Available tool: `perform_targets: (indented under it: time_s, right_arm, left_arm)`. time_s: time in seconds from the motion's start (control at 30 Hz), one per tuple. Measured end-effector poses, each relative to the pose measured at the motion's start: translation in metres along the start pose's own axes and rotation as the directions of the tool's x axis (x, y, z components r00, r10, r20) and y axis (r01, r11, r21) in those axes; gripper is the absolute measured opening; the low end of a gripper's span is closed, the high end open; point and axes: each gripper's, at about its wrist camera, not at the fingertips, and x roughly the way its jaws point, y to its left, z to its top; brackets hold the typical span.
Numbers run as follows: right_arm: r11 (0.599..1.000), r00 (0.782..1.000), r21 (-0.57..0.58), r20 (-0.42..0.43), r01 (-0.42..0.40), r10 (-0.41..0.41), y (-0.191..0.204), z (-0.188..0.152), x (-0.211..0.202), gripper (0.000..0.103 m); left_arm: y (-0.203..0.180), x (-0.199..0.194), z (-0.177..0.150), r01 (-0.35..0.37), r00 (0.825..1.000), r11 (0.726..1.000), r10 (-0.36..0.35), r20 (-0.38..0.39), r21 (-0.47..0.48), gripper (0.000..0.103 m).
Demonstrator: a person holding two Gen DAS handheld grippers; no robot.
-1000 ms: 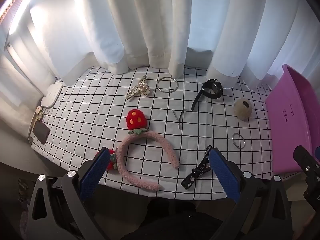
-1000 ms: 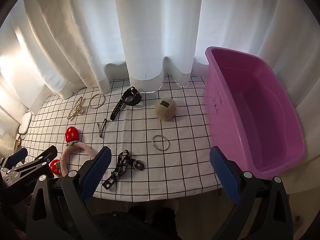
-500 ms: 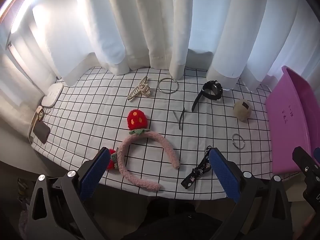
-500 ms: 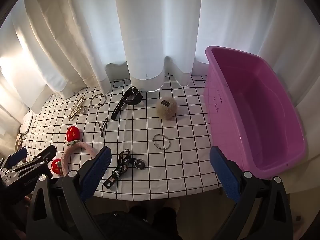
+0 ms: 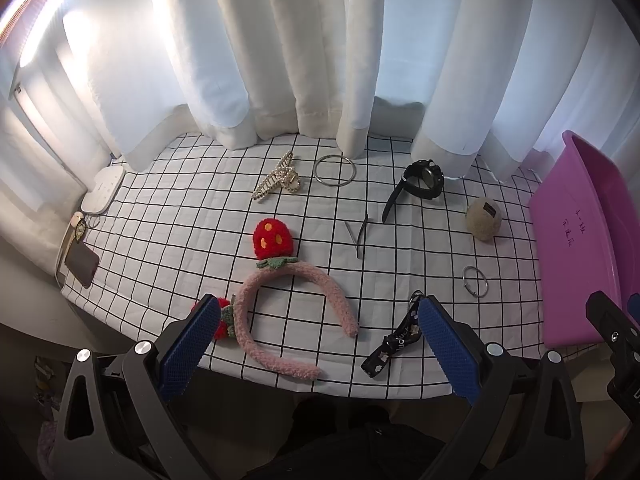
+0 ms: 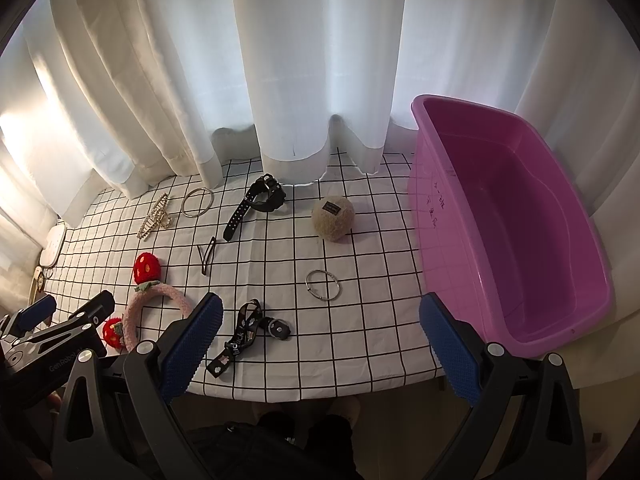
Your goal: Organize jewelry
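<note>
Grippers, two. Left gripper (image 5: 316, 344): jaws spread wide, nothing between the blue pads (image 5: 188, 346), held over the near table edge above the headband. Right gripper (image 6: 318, 344): jaws likewise wide, holding nothing, over the near edge in front of the strap and small ring.

Tablecloth (image 6: 360, 256), one: white with black grid.

Tub (image 6: 516, 220), one: pink, on the right end of the cloth, with no jewelry inside it.

Headband (image 5: 288, 312), one: pink plush with two red strawberries, one at the top (image 5: 273, 238), one at the near-left end, partly behind the left pad.

Strap (image 6: 240, 336), one: black, patterned, with a round fitting, near the front edge.

Rings, two: a large bangle (image 5: 334, 171) at the back beside the claw clip; a small ring (image 6: 323, 285) mid-cloth, between the ball and the front edge.

Claw clip (image 5: 278, 181), one: pale, toothed, back left.

Watch (image 6: 260, 200), one: black, strap trailing forward-left.

Hair clip (image 5: 358, 234), one: thin, dark, V-shaped, centre.

Ball (image 6: 333, 219), one: beige, fuzzy, dark label on top.

Curtain (image 6: 312, 60), one: white, hanging behind.

Left of the cloth: a white device (image 5: 103, 190) and a dark wallet (image 5: 82, 266).

Change from a second earlier: every item lies where it did; both grippers remain wide, with only a slight shift in view.
</note>
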Motion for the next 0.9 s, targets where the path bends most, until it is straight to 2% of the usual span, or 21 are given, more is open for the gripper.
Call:
perform_targets:
  time_s: [0.9]
  right_arm:
    - [1.000,1.000,0.000,-0.004,-0.006,0.006,0.0038,-0.0019,0.0017,0.094]
  left_arm:
    - [0.0053,0.0044,-0.0013,0.003,1.000,1.000,-0.003,-0.005,0.001,0.097]
